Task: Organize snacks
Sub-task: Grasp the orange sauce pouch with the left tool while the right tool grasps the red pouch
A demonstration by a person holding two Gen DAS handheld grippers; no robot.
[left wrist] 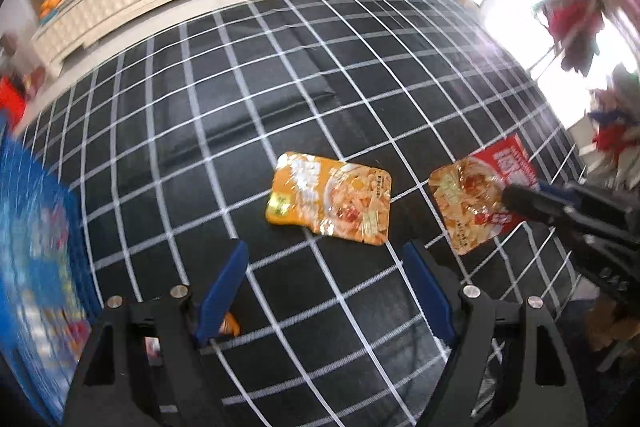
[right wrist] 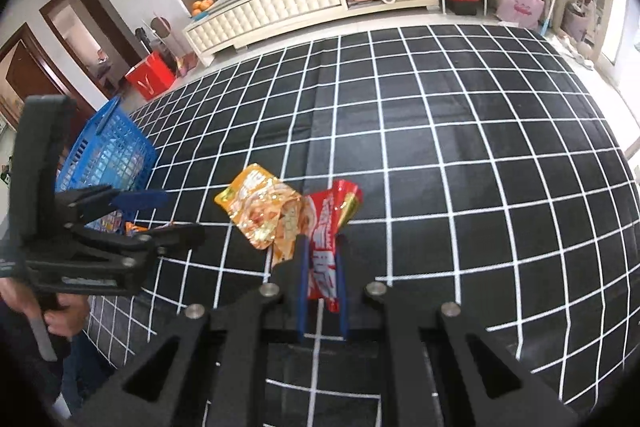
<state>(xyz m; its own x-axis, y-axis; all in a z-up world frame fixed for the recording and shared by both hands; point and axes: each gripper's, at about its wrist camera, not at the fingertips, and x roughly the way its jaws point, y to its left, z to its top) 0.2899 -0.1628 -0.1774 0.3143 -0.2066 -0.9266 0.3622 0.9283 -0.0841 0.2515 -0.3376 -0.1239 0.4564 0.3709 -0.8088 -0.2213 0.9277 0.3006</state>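
An orange snack packet (left wrist: pixel 332 197) lies flat on the black grid cloth, just ahead of my left gripper (left wrist: pixel 326 259), which is open and empty above the cloth. It also shows in the right wrist view (right wrist: pixel 256 211). My right gripper (right wrist: pixel 322 247) is shut on a red snack packet (right wrist: pixel 326 227) and holds it lifted and tilted beside the orange one. In the left wrist view the red packet (left wrist: pixel 476 193) sits at the right with the right gripper (left wrist: pixel 516 201) clamped on its edge. A blue basket (right wrist: pixel 104 155) with snacks inside stands at the left.
The black cloth with white grid lines (right wrist: pixel 460 147) covers the table. The basket wall (left wrist: pixel 32 227) is close on the left of my left gripper. A small orange item (left wrist: pixel 230 325) lies below the left finger. A cream cabinet (right wrist: pixel 280 7) stands beyond the table.
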